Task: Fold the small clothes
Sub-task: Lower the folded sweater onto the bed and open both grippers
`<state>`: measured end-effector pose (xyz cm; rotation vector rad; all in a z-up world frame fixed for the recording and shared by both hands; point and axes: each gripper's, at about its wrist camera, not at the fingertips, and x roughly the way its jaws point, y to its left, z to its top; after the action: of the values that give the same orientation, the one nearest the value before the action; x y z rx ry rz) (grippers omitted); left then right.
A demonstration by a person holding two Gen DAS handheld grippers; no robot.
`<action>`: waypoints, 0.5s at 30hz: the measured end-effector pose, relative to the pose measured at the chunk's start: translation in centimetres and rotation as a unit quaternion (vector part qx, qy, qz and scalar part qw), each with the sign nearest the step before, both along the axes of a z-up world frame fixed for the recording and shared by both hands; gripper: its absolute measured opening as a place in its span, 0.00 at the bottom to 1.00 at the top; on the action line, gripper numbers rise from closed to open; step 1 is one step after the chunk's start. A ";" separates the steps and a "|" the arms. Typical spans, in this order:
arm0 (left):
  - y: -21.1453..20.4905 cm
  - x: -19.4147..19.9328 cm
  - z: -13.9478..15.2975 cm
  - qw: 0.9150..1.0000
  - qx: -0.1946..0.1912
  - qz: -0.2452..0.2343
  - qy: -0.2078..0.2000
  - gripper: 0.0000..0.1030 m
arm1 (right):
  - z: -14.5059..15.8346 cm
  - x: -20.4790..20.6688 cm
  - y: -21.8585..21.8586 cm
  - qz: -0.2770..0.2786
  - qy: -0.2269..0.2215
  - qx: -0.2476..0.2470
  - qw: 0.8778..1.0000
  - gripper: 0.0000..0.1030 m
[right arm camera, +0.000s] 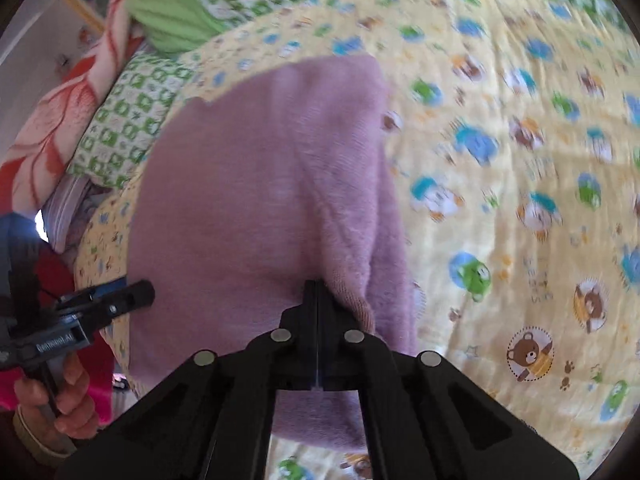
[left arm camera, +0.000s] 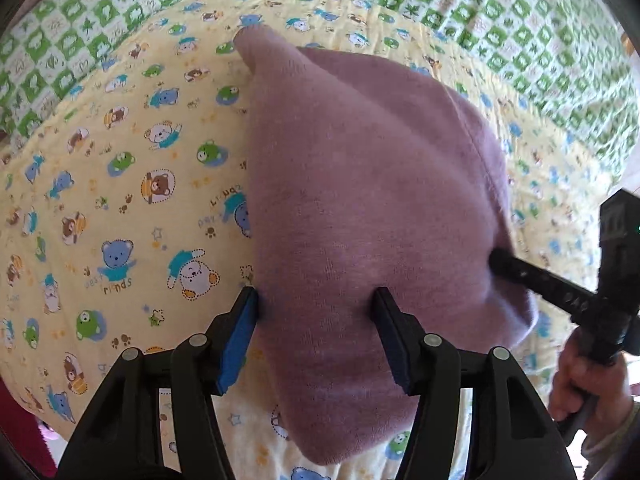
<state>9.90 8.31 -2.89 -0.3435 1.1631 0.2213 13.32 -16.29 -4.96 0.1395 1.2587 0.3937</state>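
Purple garment (left arm camera: 360,200) is lying on the yellow bear-print blanket (left arm camera: 120,208), partly lifted at its near edge. Left tongs (left arm camera: 316,300) are sitting spread apart, released, fingers straddling the cloth's near part. Right tongs (right arm camera: 316,286) are pinching shut on a fold of the garment's edge. Green checkered sheet (left arm camera: 500,12) is showing beyond the blanket.
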 end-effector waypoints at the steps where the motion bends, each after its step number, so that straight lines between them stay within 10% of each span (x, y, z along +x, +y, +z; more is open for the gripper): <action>1: -0.2 0.0 0.2 1.000 0.006 -0.002 0.000 0.59 | -0.1 0.0 -0.5 -0.008 0.002 0.011 1.000 0.00; 15: -1.7 -3.8 2.1 1.000 0.025 0.004 -0.012 0.65 | 4.5 -4.6 0.1 0.017 -0.050 0.025 0.998 0.05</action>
<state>6.08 6.56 -0.76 -0.3065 1.1305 0.2520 8.73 -16.21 -0.45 0.1393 1.1540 0.4552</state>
